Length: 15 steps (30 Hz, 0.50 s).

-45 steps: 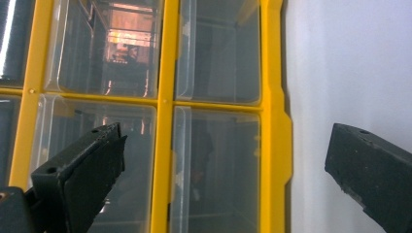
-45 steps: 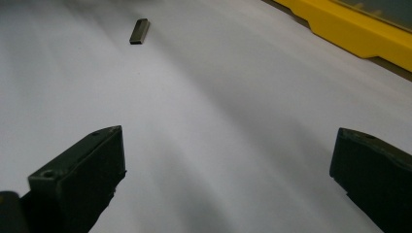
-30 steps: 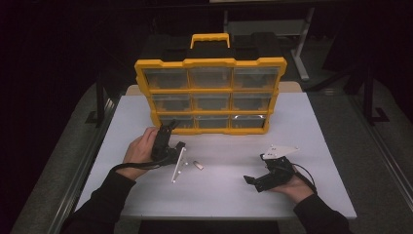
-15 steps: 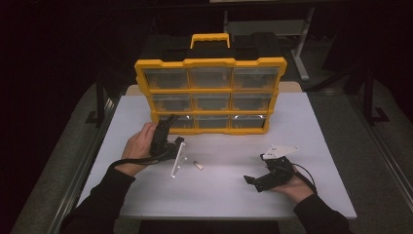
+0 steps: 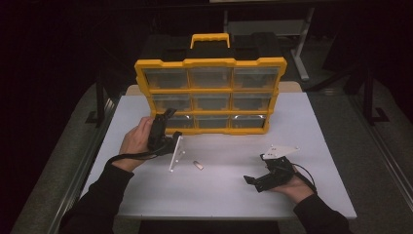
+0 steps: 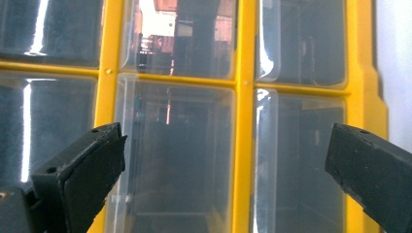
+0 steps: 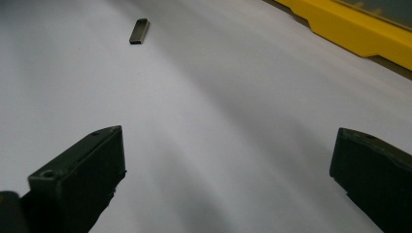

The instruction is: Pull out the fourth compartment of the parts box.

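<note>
Yellow organizer (image 5: 210,95) stands at upper centre of the high view; my left claw (image 5: 164,127), jaws spread, faces its lower left drawer, contents hard to see. My right claw (image 5: 260,179), also spread, rests at lower right; its view shows the small metal piece (image 7: 139,30) at upper left.

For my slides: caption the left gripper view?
Open left claw faces the yellow organizer's clear drawer.

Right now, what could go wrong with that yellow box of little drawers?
The left gripper is open right at the yellow organizer's bottom row; a hard pull might tip the upright box forward. Its smooth clear drawer fronts could let the gripper slip. The small metal piece lies loose and could get knocked.
</note>
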{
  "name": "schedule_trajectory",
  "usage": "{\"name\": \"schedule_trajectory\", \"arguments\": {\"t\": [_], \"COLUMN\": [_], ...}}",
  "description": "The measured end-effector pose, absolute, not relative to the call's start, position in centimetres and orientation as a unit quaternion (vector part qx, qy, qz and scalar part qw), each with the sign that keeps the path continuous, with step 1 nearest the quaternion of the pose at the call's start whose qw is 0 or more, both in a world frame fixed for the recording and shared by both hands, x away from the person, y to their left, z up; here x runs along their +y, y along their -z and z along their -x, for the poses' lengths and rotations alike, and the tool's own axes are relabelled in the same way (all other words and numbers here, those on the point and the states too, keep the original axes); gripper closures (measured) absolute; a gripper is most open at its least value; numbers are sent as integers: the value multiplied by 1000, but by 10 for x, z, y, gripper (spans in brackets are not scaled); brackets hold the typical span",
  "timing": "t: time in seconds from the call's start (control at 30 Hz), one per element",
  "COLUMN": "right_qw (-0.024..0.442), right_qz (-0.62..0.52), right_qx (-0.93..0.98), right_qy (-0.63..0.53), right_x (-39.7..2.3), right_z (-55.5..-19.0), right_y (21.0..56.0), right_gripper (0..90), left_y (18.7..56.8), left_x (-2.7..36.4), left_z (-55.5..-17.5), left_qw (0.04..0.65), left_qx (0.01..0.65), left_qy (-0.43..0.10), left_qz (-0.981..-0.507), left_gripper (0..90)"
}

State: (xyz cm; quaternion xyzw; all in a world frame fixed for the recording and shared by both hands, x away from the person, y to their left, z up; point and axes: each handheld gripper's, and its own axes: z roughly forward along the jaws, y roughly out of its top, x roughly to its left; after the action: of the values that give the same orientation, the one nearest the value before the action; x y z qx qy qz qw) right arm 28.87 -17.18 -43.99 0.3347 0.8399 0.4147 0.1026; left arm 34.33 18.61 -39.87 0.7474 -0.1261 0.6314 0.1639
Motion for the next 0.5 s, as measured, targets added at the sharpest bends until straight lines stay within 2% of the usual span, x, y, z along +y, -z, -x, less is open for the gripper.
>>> {"name": "schedule_trajectory", "arguments": {"t": [0.5], "right_qw": [102], "right_qz": [-337], "right_qx": [839], "right_qy": [-415], "right_x": [-172], "right_z": [-289], "right_y": [440], "right_gripper": [0], "left_y": [384], "left_x": [187], "left_z": [-352], "left_qw": [163], "left_qx": [-124], "left_qy": [-640], "left_qz": [-741], "left_gripper": [5]}}
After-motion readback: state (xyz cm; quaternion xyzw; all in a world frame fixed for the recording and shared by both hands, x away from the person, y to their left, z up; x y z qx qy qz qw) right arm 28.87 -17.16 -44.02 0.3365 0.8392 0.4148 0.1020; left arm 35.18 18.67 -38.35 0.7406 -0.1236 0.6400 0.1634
